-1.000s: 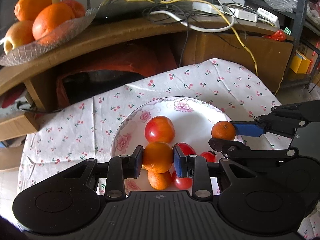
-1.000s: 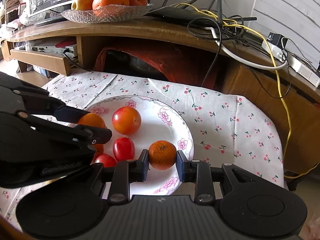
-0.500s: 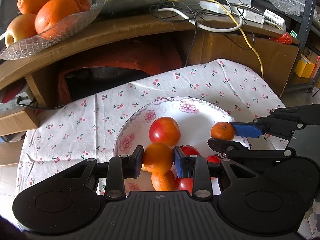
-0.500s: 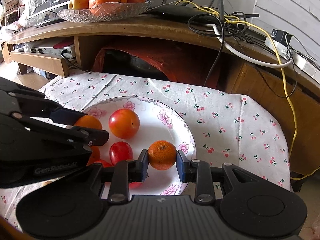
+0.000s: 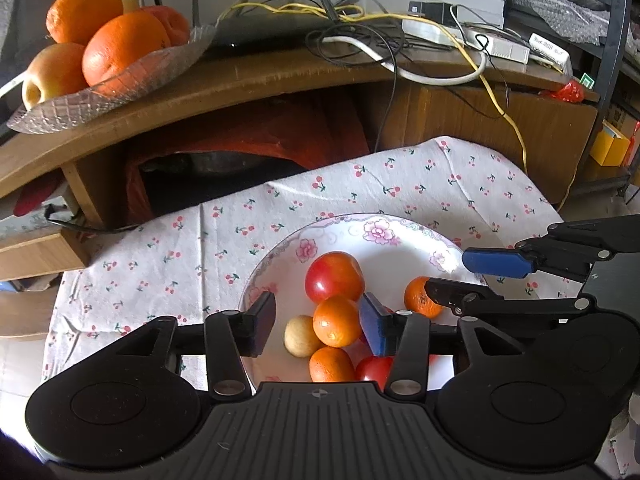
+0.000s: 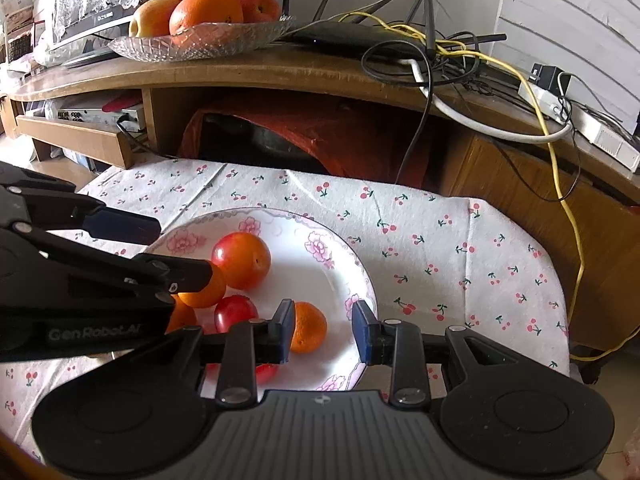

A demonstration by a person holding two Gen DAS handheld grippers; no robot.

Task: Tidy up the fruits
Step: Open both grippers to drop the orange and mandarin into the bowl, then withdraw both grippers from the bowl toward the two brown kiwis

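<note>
A flowered white plate (image 5: 280, 258) (image 6: 362, 276) sits on the cherry-print cloth and holds several fruits. My left gripper (image 5: 318, 326) is open over the plate. An orange (image 5: 337, 321) rests on the plate between its fingers, close to the right blue pad. Around it lie a big red fruit (image 5: 334, 276), a small pale round fruit (image 5: 302, 336), a second orange (image 5: 330, 364) and a red tomato (image 5: 374, 368). My right gripper (image 6: 324, 332) is open too. A mandarin (image 6: 308, 332) (image 5: 420, 298) lies on the plate beside its left pad.
A glass bowl (image 5: 120, 80) (image 6: 200, 40) of large oranges and apples stands on the wooden shelf behind. A router and tangled cables (image 6: 432, 52) cover the shelf's right part. The cloth (image 6: 460, 240) lies bare to the right of the plate.
Both grippers were shut on fruit and have opened. The orange and the mandarin now rest on the plate. A small pale fruit has come into sight.
</note>
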